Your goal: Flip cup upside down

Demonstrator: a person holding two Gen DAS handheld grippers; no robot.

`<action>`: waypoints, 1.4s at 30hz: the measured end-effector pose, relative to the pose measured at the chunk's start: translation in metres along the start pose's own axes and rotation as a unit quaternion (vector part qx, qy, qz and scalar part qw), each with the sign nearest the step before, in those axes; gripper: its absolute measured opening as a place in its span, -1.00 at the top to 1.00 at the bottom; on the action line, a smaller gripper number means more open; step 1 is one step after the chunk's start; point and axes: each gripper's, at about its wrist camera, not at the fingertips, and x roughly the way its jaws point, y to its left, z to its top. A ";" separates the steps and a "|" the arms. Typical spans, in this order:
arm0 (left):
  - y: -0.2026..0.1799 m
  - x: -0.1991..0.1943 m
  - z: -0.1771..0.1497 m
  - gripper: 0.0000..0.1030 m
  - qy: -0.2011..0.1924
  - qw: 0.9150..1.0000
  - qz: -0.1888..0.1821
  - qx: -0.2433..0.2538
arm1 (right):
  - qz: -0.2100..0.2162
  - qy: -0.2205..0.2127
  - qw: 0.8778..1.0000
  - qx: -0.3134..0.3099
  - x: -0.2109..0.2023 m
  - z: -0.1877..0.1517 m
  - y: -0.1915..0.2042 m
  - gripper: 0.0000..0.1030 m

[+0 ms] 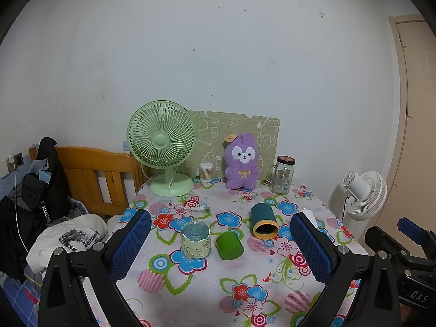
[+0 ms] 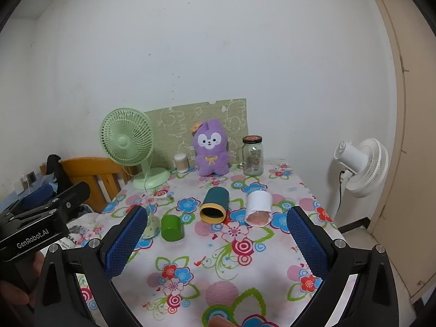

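Several cups sit on the floral tablecloth [image 1: 245, 280]. A clear cup with a pale printed sleeve [image 1: 195, 240] stands to the left. A small green cup [image 1: 229, 245] [image 2: 171, 228] stands mouth down beside it. A dark teal cup with a yellow rim [image 1: 263, 220] [image 2: 214, 204] lies on its side, mouth toward me. A white cup [image 2: 259, 207] lies on its side to the right. My left gripper [image 1: 220, 248] is open, short of the cups. My right gripper [image 2: 218, 242] is open and empty, also short of them.
At the table's back stand a green desk fan [image 1: 163, 147], a purple plush toy [image 1: 242, 160], a glass jar with a lid [image 1: 283, 174] and a tub of cotton swabs [image 1: 206, 171]. A white floor fan [image 2: 359, 166] is right; a wooden bed frame [image 1: 92, 174] with clothes is left.
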 end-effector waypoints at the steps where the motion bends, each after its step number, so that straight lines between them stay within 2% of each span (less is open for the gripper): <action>1: 0.000 0.000 0.000 -1.00 0.000 1.000 0.001 0.000 | 0.001 0.001 1.000 0.000 0.000 -0.002 0.000 -1.00; 42: 0.002 0.010 -0.007 -1.00 0.020 1.000 -0.006 0.021 | -0.002 0.025 1.000 0.003 0.014 0.000 -0.007 -1.00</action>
